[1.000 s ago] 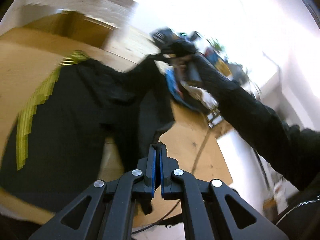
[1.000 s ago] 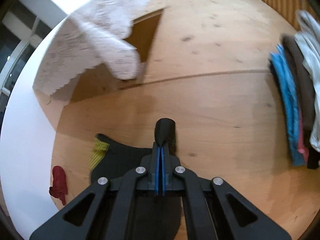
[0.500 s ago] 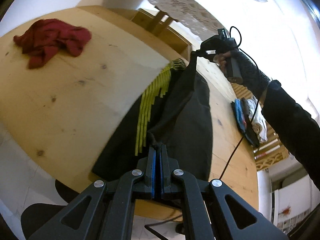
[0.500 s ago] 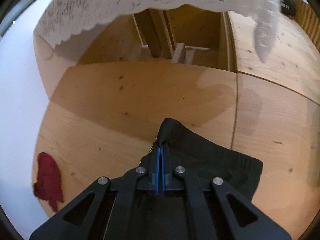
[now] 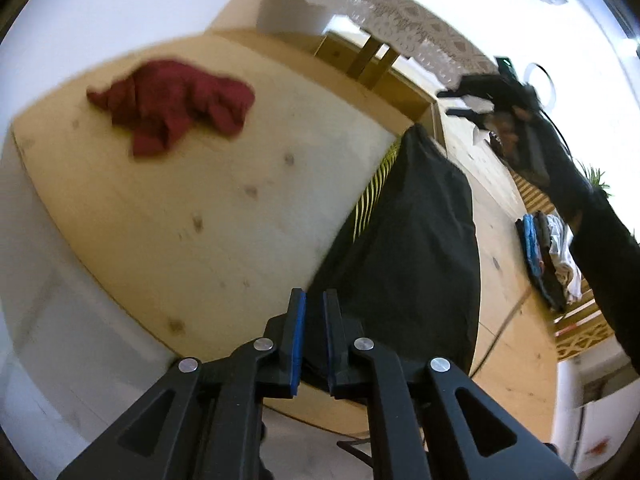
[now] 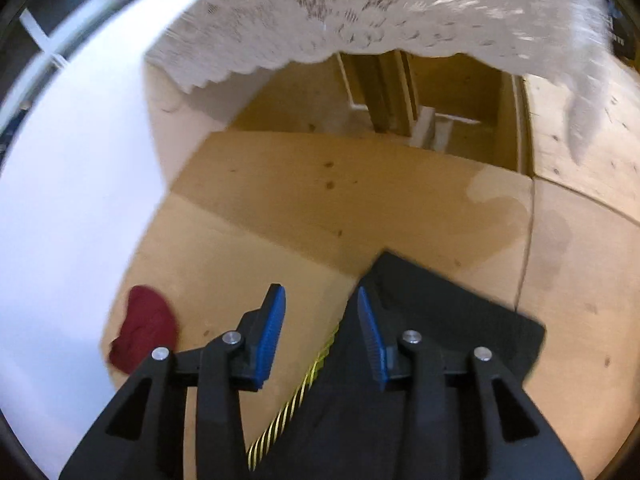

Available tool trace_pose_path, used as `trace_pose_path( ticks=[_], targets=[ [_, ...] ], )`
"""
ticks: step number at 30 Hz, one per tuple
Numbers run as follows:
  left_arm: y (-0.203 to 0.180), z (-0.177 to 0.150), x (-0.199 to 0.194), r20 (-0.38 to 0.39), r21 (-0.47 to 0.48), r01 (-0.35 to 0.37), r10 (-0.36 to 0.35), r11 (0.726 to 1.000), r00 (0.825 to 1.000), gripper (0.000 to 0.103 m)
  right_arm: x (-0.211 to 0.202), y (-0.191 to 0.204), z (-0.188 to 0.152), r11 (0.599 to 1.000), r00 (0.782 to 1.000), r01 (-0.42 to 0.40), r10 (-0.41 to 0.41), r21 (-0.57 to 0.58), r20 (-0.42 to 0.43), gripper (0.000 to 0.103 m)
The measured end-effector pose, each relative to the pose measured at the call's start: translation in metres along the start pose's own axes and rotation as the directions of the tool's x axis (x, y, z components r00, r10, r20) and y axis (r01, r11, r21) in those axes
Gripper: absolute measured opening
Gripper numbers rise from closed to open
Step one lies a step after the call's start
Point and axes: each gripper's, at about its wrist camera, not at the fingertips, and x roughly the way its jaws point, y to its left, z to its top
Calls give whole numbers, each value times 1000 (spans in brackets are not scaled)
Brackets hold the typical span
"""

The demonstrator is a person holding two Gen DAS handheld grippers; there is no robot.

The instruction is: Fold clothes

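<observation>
So here's where we're at. On the left of the wooden table (image 5: pixel 208 208) there's a red garment (image 5: pixel 176 108) in a crumpled heap, well away from everything. Moving right, the black garment (image 5: pixel 416 240) we're folding lies flat, its long axis running from our left gripper (image 5: pixel 314 340) at the near edge of the table off toward the right gripper (image 5: pixel 460 98) at the far end. A yellow striped trim (image 5: pixel 370 196) runs down its left side.

The left jaws look a touch apart, with the near hem of the black cloth sitting between the blue pads; we can't really tell if they're pinching it. They've just been easing open.

From the right wrist view, the right gripper (image 6: pixel 322 332) has just been opening too and now stands clearly spread, nothing clamped. The black garment (image 6: pixel 452 312) lies just under and to the right of it, far corner pointing ahead.

Further right sits a stack of folded clothes (image 5: pixel 548 256).

We reckon the left hand is nearer for the next grab.
</observation>
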Motion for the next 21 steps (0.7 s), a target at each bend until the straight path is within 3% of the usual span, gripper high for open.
trace_pose_path(
  ticks=[4,8,15,21],
  targets=[
    [-11,12,18,-38,107,19,-15,994,999,11,3,-11,-91,981,985,122,-138,-151,-99,37],
    [-21,11,57,-157,186,41,-11,982,988,11,28,-17,-157,938,954,202,-253,-280,-158,37],
    [-62,-5,93,-202,352,5,71,936,977,11,30,-24,-183,892,933,282,-340,-352,-114,38],
    [-96,-22,121,-279,391,63,53,918,959,11,11,-58,-197,863,895,359,-426,-356,-129,39]
  ],
)
